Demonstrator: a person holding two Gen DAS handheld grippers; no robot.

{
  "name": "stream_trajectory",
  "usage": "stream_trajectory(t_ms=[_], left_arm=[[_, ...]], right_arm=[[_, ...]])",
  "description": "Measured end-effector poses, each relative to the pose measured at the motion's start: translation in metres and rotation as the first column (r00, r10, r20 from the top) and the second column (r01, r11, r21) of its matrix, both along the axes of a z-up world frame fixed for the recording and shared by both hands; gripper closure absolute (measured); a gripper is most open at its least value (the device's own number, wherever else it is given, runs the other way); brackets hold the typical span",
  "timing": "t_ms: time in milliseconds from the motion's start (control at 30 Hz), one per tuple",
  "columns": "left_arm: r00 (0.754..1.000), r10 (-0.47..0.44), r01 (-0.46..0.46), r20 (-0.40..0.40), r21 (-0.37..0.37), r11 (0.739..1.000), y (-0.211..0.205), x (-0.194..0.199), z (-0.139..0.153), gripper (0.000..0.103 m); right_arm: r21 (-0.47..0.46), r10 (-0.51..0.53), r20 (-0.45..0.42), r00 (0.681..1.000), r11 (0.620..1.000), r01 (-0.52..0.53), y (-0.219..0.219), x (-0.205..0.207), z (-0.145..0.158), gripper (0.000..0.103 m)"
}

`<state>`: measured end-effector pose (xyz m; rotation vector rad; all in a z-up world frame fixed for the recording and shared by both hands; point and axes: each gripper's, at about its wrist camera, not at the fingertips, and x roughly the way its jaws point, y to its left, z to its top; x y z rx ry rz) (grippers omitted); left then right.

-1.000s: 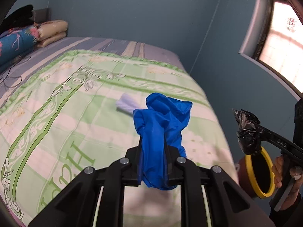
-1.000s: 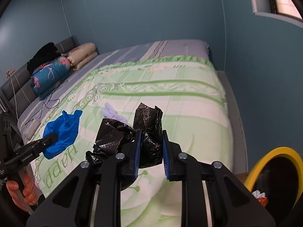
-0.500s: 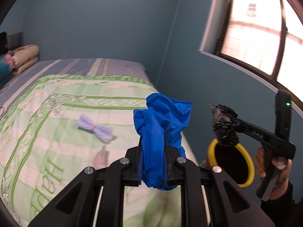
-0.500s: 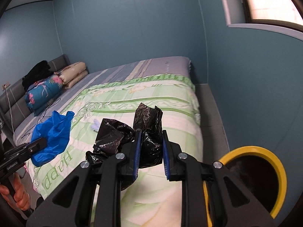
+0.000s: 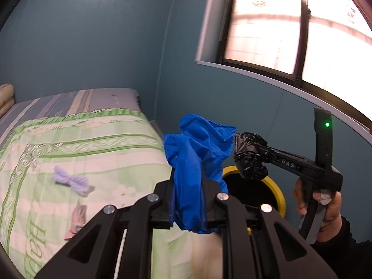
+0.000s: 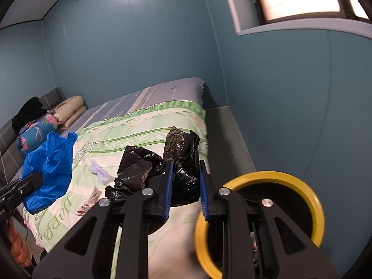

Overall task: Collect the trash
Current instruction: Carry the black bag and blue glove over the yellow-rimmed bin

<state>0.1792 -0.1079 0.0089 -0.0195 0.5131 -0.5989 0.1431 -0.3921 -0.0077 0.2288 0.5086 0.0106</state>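
Blue plastic bag (image 5: 193,174) pinched tight in the left gripper (image 5: 189,200), crumpled black bag (image 6: 183,162) clamped in the right gripper (image 6: 184,186) — and both have swung off the bed (image 5: 97,144) toward the yellow-rimmed bin (image 6: 318,209), which now looms large just under the right jaws. The drop looks close. A purple scrap (image 5: 69,180) and a pink one (image 5: 76,218) still lie on the quilt.
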Motion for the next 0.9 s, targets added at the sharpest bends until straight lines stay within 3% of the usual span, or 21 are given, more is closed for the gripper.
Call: stream_trajectory(t_ms=[533,900], left_arm=[[0.985,-0.172,0.172,0.005,0.042,0.984,-0.104,-0.002,-0.004,0.089],[0.972,-0.229,0.232,-0.056,0.054,0.971,-0.155,0.014,-0.026,0.089]], right_arm=[[0.024,-0.164,-0.005,0.987,0.986,0.164,-0.082,-0.033,-0.024,0.084],[0.020,-0.245,-0.042,0.969,0.969,0.246,-0.115,-0.038,-0.048,0.084]])
